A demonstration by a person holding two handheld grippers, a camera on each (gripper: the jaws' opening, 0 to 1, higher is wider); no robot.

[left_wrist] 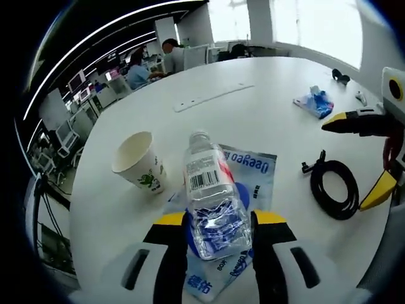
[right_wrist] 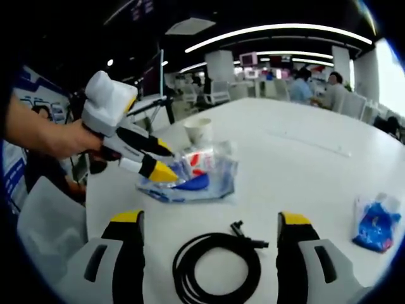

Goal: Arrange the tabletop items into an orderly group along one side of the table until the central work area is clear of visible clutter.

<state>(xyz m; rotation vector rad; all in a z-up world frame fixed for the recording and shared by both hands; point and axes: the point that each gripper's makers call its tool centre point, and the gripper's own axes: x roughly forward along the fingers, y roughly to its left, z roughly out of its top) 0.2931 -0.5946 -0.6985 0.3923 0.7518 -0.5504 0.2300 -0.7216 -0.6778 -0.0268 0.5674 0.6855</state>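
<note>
Low over the table, left gripper (left_wrist: 219, 223) jaws clasp the bottle (left_wrist: 211, 196); right gripper (right_wrist: 215, 223) jaws gape above the cable (right_wrist: 217, 268).

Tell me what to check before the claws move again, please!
1. Left claw around the clear plastic bottle with a barcode label: ok; the bottle lies between the yellow tips.
2. Bottle squeezed tight: cannot tell.
3. Blue and white plastic packet free to stay behind: not ok; the bottle lies on it.
4. White paper cup with a green print out of the way: ok; it stands upright beside the bottle, apart.
5. Right claw lined up on the coiled black cable: ok; open, with the coil between the tips.
6. Small blue plastic bag tidied: not ok; it lies alone on the white round table.
</note>
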